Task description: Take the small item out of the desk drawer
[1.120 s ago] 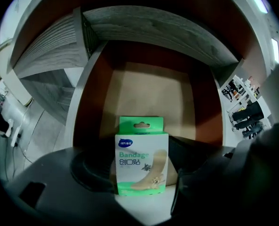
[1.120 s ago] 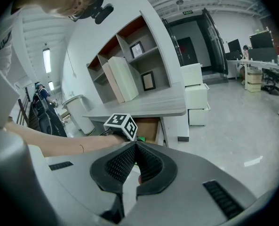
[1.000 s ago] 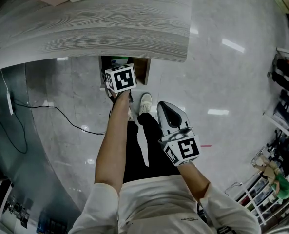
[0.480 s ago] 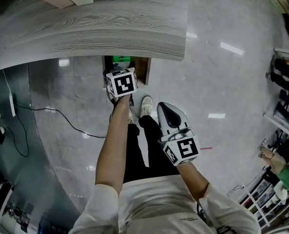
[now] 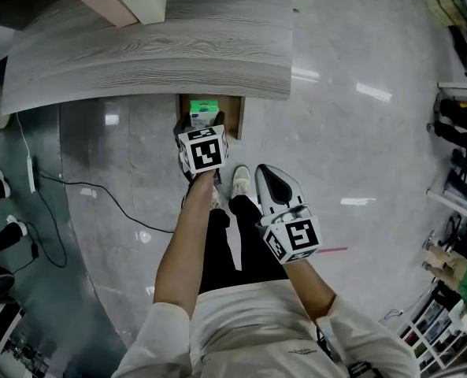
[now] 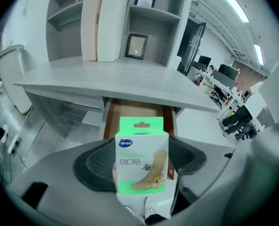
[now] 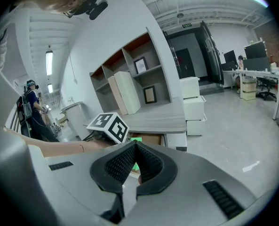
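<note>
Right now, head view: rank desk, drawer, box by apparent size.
1. desk, by far the largest.
2. drawer, counting only the open part that shows.
3. box, smallest, even though it seems to be held nearer the camera.

The left gripper [image 6: 141,164] pinches a green-and-white plaster box [image 6: 141,142] upright between its dark fingers [image 6: 94,166] — one pad at 9 o'clock of the box, one at 3. Behind it, at 12 o'clock, the wooden drawer [image 6: 137,111] stands open under the grey tabletop [image 6: 106,76].

Between left tongs [image 6: 141,160]: box [image 6: 141,152], before open drawer [image 6: 137,113] under desk [image 6: 106,76]; right tongs [image 7: 133,149] rightward, farther from desk.
</note>
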### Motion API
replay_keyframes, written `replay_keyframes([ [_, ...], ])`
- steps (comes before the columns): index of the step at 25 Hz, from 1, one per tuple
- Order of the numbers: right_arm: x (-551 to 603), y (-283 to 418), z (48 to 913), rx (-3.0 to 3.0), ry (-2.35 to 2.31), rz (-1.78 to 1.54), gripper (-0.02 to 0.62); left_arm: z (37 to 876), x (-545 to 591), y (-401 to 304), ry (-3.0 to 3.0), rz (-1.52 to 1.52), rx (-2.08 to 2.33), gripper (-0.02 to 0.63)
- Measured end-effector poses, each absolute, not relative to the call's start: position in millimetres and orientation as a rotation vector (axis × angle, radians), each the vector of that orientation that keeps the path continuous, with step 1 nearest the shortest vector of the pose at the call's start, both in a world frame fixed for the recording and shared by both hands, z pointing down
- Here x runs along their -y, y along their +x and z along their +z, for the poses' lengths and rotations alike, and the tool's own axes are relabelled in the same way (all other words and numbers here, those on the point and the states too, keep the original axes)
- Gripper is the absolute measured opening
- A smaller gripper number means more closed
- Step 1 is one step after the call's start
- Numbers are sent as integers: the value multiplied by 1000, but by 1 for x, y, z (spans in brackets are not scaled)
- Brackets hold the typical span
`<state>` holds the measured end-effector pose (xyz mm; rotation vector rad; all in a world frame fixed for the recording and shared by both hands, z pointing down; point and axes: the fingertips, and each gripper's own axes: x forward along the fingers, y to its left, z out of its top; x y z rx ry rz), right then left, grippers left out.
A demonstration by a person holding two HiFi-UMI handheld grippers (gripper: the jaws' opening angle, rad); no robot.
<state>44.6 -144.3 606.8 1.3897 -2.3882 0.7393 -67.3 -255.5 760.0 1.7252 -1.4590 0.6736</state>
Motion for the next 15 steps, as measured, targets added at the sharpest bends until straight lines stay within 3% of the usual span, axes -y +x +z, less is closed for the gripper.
replay_keyframes([
  [15,124,35,508,2450,1427,697,31,616,215,-81,1863,603,1529,357],
])
